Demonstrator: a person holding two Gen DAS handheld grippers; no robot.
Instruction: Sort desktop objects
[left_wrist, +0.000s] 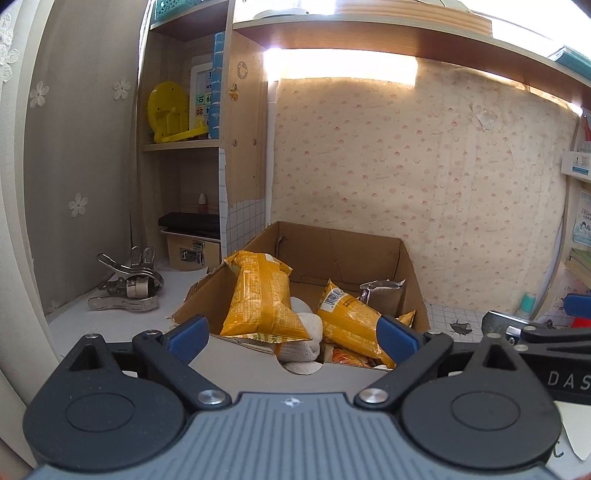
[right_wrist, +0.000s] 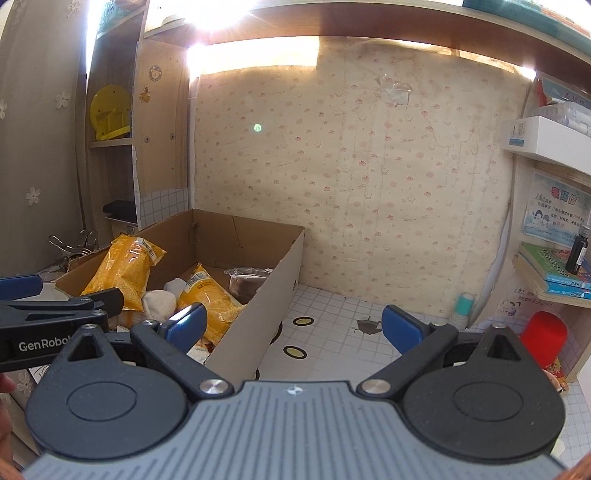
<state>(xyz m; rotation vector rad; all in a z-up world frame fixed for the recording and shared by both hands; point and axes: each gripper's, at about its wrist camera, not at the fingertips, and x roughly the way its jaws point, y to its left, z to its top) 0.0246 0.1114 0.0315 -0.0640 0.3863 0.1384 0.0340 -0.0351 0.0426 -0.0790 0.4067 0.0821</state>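
An open cardboard box (left_wrist: 410, 280) stands on the desk; it also shows in the right wrist view (right_wrist: 280, 273). Inside lie yellow snack bags (left_wrist: 258, 295) (right_wrist: 125, 269), a second yellow bag (left_wrist: 351, 325) (right_wrist: 210, 299), a white sock bundle (left_wrist: 306, 332) (right_wrist: 159, 302) and a silver-brown pouch (left_wrist: 384, 295) (right_wrist: 247, 280). My left gripper (left_wrist: 291, 336) is open and empty just in front of the box's near wall. My right gripper (right_wrist: 293, 325) is open and empty, at the box's right front corner. The left gripper's side shows at the left of the right wrist view (right_wrist: 55, 317).
Metal clips (left_wrist: 129, 288) lie on the desk left of the box. A shelf unit holds a yellow toy (left_wrist: 170, 110) and a black case (left_wrist: 188, 221). At right stand a teal-capped bottle (right_wrist: 463, 306), a red object (right_wrist: 543, 336) and books (right_wrist: 554, 266). The tiled desk (right_wrist: 332, 325) shows a dark torn spot (right_wrist: 369, 326).
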